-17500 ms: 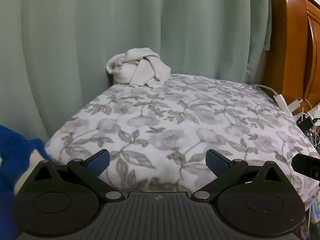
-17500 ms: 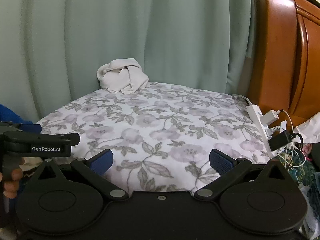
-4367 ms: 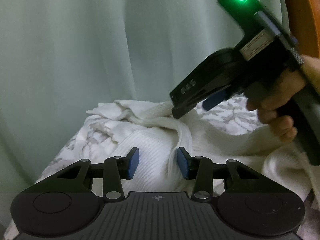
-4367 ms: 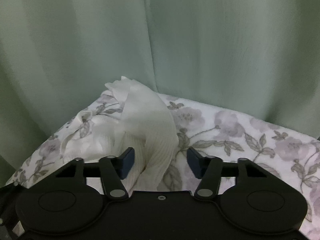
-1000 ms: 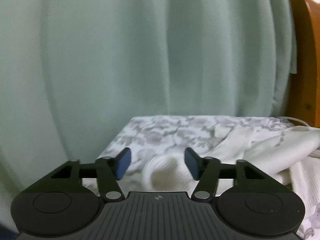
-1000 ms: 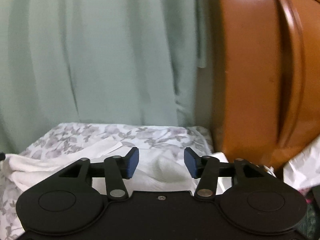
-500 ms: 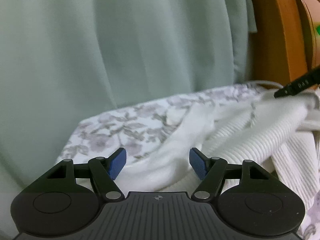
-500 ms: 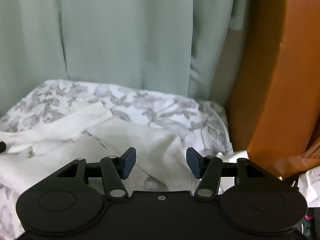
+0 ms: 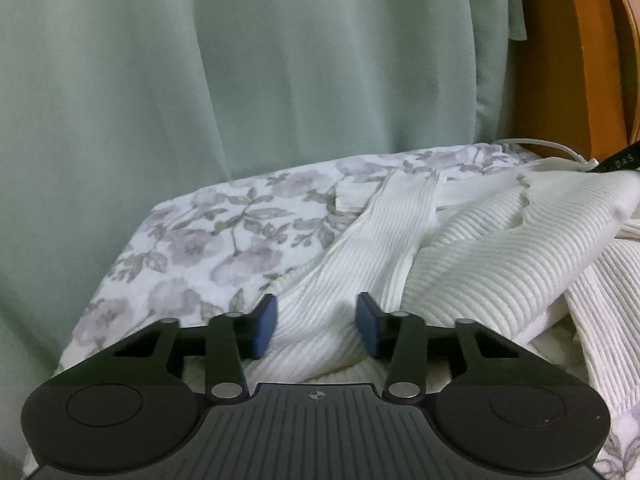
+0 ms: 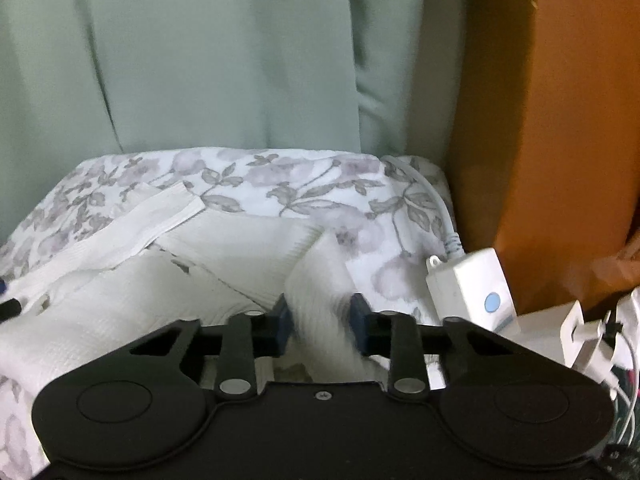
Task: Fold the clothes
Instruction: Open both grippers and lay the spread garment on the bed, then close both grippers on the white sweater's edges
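A pale green curtain (image 9: 280,60) hangs behind the bed, with the brown wooden headboard (image 10: 560,120) at the right. The flowered bedspread (image 9: 192,248) carries the white ribbed sweater (image 9: 500,256), spread loosely across its right half, one sleeve reaching toward the far edge; seventeen seconds ago it sat as a knotted bundle at the far left corner. The left gripper (image 9: 316,322) has its pads narrower than half a second ago, a ridge of sweater between them, though I cannot tell if they actually pinch it. The right gripper (image 10: 318,322) has also closed in, a blurred white fold between its pads at the sweater's right edge; grip unclear. A white power strip (image 10: 472,292) lies at the bedspread's right edge, just beside that gripper.
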The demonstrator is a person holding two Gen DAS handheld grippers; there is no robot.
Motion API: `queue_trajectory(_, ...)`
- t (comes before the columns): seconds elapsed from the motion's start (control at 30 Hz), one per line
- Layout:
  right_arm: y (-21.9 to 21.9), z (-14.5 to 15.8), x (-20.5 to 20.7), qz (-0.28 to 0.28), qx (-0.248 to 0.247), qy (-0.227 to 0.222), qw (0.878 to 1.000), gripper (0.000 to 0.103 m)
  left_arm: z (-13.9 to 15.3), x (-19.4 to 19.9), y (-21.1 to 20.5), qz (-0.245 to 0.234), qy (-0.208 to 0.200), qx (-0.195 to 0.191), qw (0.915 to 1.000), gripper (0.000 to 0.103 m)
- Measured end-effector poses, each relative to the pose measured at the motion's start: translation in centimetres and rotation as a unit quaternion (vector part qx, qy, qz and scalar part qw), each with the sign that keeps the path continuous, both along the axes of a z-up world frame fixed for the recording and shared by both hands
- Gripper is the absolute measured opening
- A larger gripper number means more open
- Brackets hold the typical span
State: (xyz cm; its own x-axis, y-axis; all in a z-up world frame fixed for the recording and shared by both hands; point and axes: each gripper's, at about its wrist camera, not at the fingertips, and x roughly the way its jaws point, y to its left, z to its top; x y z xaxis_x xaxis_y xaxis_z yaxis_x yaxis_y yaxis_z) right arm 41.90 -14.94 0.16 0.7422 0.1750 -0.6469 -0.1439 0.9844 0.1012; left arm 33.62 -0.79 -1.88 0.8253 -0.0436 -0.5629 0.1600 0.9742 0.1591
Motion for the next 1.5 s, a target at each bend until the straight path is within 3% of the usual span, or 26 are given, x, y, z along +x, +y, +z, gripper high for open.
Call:
queue_trajectory(0.1, -0.4, 0.2, -0.5, -0.007, 0.001, -0.01, 1.0, 0.014, -0.2, 0.1, 0.3, 0.018, -0.004, 0.006, 0.9998, 0.009)
queue_trajectory(0.13, -0.5, 0.3, -0.7, -0.01, 0.0, -0.015, 1.0, 0.013, -0.2, 0.1, 0.6, 0.023, -0.004, 0.003, 0.9997, 0.007)
queue_trajectory(0.27, -1.7, 1.1, -1.6, -0.029, 0.004, -0.043, 0.999, 0.012, 0.4, -0.6, 1.6, 0.01, -0.005, -0.031, 0.9995, 0.006)
queue_trajectory(0.43, -3.4, 1.6, -2.5, -0.068, 0.009, -0.071, 0.995, 0.011, 1.1, -1.4, 2.6, 0.008, -0.016, -0.034, 0.9993, 0.008)
queue_trajectory(0.6, -4.6, 1.7, -3.0, -0.11, -0.003, -0.095, 0.989, 0.011, 1.5, -1.9, 3.2, -0.01, -0.023, -0.037, 0.999, 0.043)
queue_trajectory(0.73, -5.0, 1.0, -2.9, -0.109, 0.004, -0.082, 0.991, 0.011, 1.4, -1.0, 3.1, -0.02, -0.019, -0.018, 0.9994, 0.051)
queue_trajectory(0.87, -4.6, 0.4, -3.0, -0.105, 0.0, -0.078, 0.991, 0.011, 1.2, -0.1, 3.1, -0.031, -0.014, 0.001, 0.9994, 0.066)
queue_trajectory(0.97, -4.6, 0.3, -3.0, -0.104, 0.002, -0.077, 0.992, 0.011, 1.1, 0.7, 3.1, -0.04, -0.007, 0.012, 0.9991, 0.067)
queue_trajectory(1.03, -4.7, 0.3, -3.0, -0.103, 0.003, -0.077, 0.992, 0.011, 0.9, 1.5, 3.5, -0.051, 0.019, 0.001, 0.9985, 0.067)
queue_trajectory(1.17, -4.6, 0.1, -3.1, -0.101, 0.003, -0.076, 0.992, 0.011, 0.7, 2.4, 4.5, -0.06, 0.061, -0.025, 0.996, 0.063)
queue_trajectory(1.3, -4.5, -0.1, -3.1, -0.101, 0.007, -0.075, 0.992, 0.011, 0.4, 2.3, 5.1, -0.064, 0.081, -0.042, 0.9938, 0.032)
queue_trajectory(1.33, -4.5, -0.1, -3.0, -0.101, 0.007, -0.075, 0.992, 0.011, 0.4, 2.1, 5.1, -0.066, 0.083, -0.044, 0.9934, 0.029)
queue_trajectory(1.4, -4.5, -0.2, -3.0, -0.101, 0.009, -0.074, 0.992, 0.011, 0.4, 1.6, 5.1, -0.072, 0.081, -0.046, 0.9931, 0.016)
queue_trajectory(1.5, -4.6, -0.3, -3.1, -0.101, 0.011, -0.073, 0.992, 0.011, 0.6, 0.9, 5.0, -0.076, 0.068, -0.056, 0.9933, 0.01)
